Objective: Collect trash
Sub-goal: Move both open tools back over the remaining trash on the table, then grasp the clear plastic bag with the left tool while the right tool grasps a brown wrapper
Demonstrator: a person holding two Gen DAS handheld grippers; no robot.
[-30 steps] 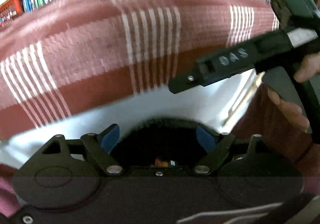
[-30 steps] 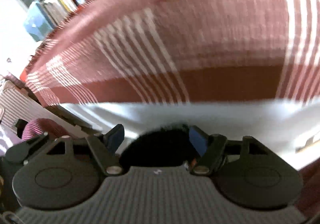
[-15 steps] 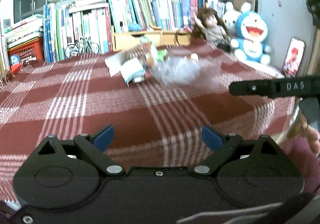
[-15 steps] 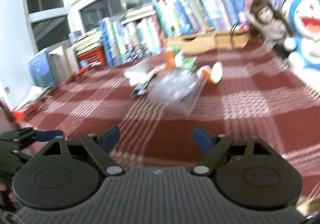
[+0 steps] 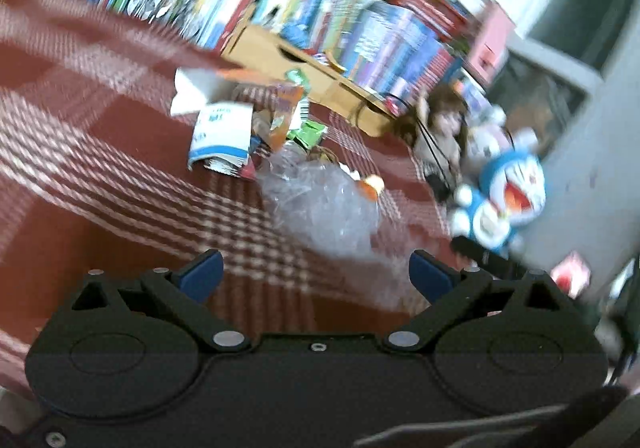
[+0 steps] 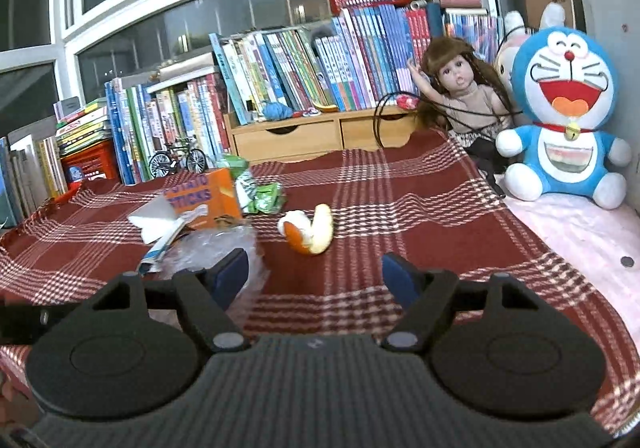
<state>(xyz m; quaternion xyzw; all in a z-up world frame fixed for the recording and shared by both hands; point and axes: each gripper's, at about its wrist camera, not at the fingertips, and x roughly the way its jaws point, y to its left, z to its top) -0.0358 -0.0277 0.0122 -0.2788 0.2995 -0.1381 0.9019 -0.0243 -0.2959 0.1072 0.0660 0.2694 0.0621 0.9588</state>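
A heap of litter waits on the red plaid cloth [image 6: 400, 187] as two hand-held grippers face it from the near edge. The left gripper [image 5: 316, 276], jaws just spread wider with nothing between them, points at the crumpled clear plastic [image 5: 324, 203], which lies straight ahead and closest to it; the view is tilted and blurred. The right gripper [image 6: 316, 278], jaws just narrowed a little but still apart and empty, looks toward the orange peel [image 6: 310, 228], lying just beyond its fingertips. The orange snack box [image 6: 206, 199], white paper [image 6: 156, 221] and green wrappers [image 6: 266, 197] sit farther back and left. The left gripper seems the nearer to the plastic, the right to the peel.
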